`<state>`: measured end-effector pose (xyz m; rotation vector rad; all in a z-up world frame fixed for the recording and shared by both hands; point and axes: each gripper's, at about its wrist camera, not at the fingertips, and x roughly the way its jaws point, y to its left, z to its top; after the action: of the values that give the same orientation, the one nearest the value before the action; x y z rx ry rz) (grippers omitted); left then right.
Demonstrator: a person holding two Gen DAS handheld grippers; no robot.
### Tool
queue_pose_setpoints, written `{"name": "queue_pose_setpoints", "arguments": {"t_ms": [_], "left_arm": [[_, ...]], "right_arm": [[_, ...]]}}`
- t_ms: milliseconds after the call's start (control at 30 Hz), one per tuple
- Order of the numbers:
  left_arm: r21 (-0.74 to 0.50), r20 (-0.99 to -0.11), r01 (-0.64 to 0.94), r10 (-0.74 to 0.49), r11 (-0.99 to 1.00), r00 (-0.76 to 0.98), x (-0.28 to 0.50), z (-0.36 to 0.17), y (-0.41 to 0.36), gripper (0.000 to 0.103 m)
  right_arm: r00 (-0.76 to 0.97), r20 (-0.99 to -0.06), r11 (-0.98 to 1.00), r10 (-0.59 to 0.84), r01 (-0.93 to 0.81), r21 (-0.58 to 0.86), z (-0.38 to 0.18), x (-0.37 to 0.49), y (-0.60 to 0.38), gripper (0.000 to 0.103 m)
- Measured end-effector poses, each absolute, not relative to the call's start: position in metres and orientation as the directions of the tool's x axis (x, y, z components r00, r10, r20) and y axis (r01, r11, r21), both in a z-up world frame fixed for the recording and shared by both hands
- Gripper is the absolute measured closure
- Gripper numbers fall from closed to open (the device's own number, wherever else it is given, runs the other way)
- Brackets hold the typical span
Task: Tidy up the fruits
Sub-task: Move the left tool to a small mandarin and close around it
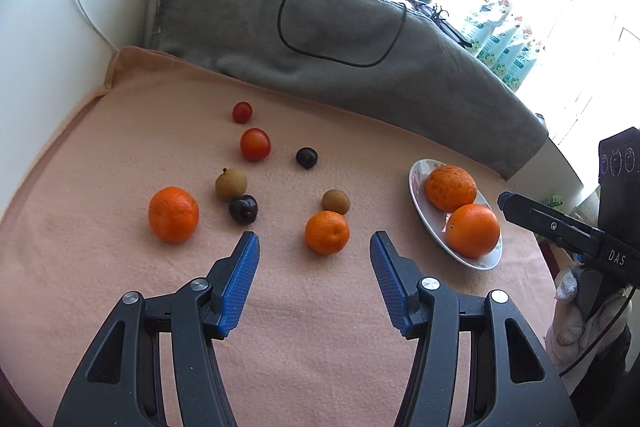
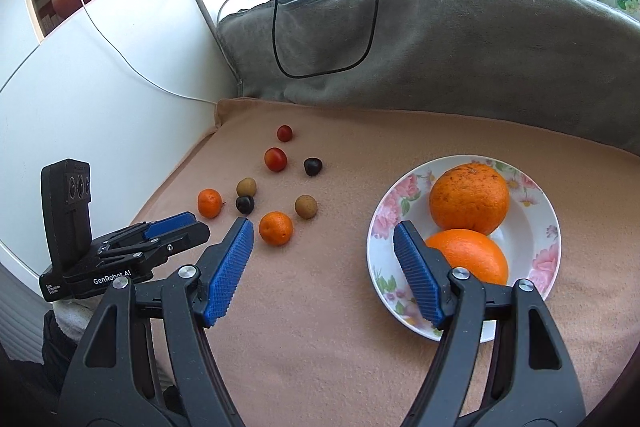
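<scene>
A flowered white plate (image 2: 536, 195) holds two big oranges (image 2: 469, 198) (image 2: 476, 255); the plate also shows in the left wrist view (image 1: 418, 179). Loose on the peach cloth lie two mandarins (image 1: 173, 214) (image 1: 327, 232), two brown longans (image 1: 231, 183) (image 1: 336, 201), two dark plums (image 1: 243, 209) (image 1: 307, 157) and two red tomatoes (image 1: 255, 144) (image 1: 242, 112). My left gripper (image 1: 315, 247) is open and empty, just short of the nearer mandarin. My right gripper (image 2: 324, 233) is open and empty, between that mandarin (image 2: 275, 228) and the plate.
A grey blanket (image 1: 320, 39) with a black cable (image 1: 340, 61) lies along the back. A white wall (image 2: 100, 99) bounds the left. The cloth (image 1: 312, 327) covers the table. The right gripper shows at the right edge of the left wrist view (image 1: 560, 227).
</scene>
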<state>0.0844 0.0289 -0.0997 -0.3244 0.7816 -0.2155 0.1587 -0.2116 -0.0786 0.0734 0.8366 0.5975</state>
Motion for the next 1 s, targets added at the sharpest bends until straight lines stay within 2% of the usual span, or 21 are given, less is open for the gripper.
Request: {"name": "queue_pose_setpoints", "arguments": {"t_ms": [733, 867, 1000], "left_arm": [[-0.339, -0.676, -0.04, -0.214, 0.94, 0.705, 0.096, -0.115, 0.081, 0.047], [-0.33, -0.675, -0.024, -0.218, 0.944, 0.704, 0.11, -0.112, 0.082, 0.047], [-0.297, -0.69, -0.003, -0.212, 0.955, 0.692, 0.127, -0.113, 0.075, 0.048]], "right_arm": [[0.483, -0.74, 0.83, 0.467, -0.529, 0.178, -0.115, 0.159, -0.146, 0.028], [0.466, -0.752, 0.827, 0.466, -0.532, 0.183, -0.122, 0.163, -0.138, 0.034], [0.461, -0.76, 0.826, 0.458, -0.537, 0.172, -0.128, 0.164, -0.132, 0.035]]}}
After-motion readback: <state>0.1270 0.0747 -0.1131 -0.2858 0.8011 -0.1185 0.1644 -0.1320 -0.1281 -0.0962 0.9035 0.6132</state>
